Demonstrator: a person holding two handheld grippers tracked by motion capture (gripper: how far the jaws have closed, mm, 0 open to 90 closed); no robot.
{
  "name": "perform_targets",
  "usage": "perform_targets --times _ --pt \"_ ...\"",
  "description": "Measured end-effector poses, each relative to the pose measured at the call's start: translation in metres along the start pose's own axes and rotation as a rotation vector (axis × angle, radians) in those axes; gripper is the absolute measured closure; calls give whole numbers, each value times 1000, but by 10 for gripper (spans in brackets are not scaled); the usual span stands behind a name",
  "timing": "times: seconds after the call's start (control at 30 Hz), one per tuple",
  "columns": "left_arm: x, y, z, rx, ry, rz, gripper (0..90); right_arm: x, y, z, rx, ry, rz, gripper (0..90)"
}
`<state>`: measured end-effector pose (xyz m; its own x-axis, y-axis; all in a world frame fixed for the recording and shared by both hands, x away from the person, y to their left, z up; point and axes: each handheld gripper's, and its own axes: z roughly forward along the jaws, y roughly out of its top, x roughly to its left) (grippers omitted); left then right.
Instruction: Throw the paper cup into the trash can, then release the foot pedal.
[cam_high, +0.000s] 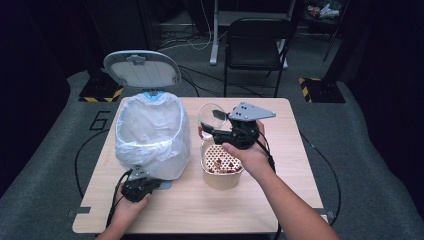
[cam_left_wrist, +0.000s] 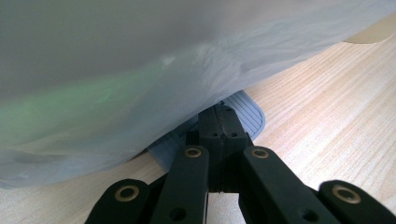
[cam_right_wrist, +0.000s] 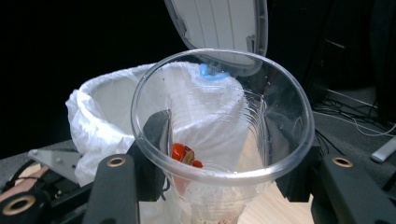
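Observation:
A pedal bin (cam_high: 150, 135) lined with a white bag stands on the left of the table, its grey lid (cam_high: 142, 69) raised. My left gripper (cam_high: 156, 184) lies low at the bin's front. Its jaws are shut together, and their tips (cam_left_wrist: 222, 116) rest on the bin's grey ribbed pedal (cam_left_wrist: 250, 114). My right gripper (cam_high: 210, 131) is shut on a clear plastic cup (cam_high: 210, 117), tilted toward the bin above a beige tub (cam_high: 221, 177). In the right gripper view the cup (cam_right_wrist: 280, 88) sits between the gripper's (cam_right_wrist: 220, 140) pads, with red food pieces (cam_right_wrist: 182, 153) inside.
The beige tub carries a perforated insert (cam_high: 220, 159) with red scraps. The wooden table (cam_high: 285, 150) has bare room at the right and along the front. A black chair (cam_high: 255, 40) stands behind the table, and cables lie on the floor.

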<state>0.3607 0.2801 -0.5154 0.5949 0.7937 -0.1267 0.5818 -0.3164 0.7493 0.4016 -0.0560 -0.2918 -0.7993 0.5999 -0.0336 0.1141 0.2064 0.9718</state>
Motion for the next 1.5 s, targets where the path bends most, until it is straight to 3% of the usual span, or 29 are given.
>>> perform_targets --times 0.37,0.43,0.5,0.7,0.83,0.93,0.97,1.07,1.2,1.23,1.5 --pt "0 0 0 -1 -2 -1 900 9 25 15 -21 25 -12 448" --pt "-2 0 0 -3 9 -23 900 11 31 19 -27 31 -20 448" --pt "0 0 0 0 -2 2 900 15 37 24 -30 38 -22 448" --pt "0 0 0 0 -3 2 900 24 48 41 -29 55 -32 448" --pt "0 0 0 2 -1 2 900 29 52 52 -27 65 -45 447" --pt "-2 0 0 2 10 -22 900 32 53 60 -28 74 -46 447" --pt "0 0 0 2 -1 5 900 32 54 62 -30 76 -50 447" --pt "-1 0 0 -3 7 -22 900 35 55 69 -30 81 -47 447" --pt "-1 0 0 3 5 -11 900 37 55 80 -27 79 -56 447" --pt "1 0 0 4 -2 9 900 37 54 82 -29 84 -59 446" --pt "0 0 0 -3 -2 -2 900 37 52 101 -25 93 -38 443"
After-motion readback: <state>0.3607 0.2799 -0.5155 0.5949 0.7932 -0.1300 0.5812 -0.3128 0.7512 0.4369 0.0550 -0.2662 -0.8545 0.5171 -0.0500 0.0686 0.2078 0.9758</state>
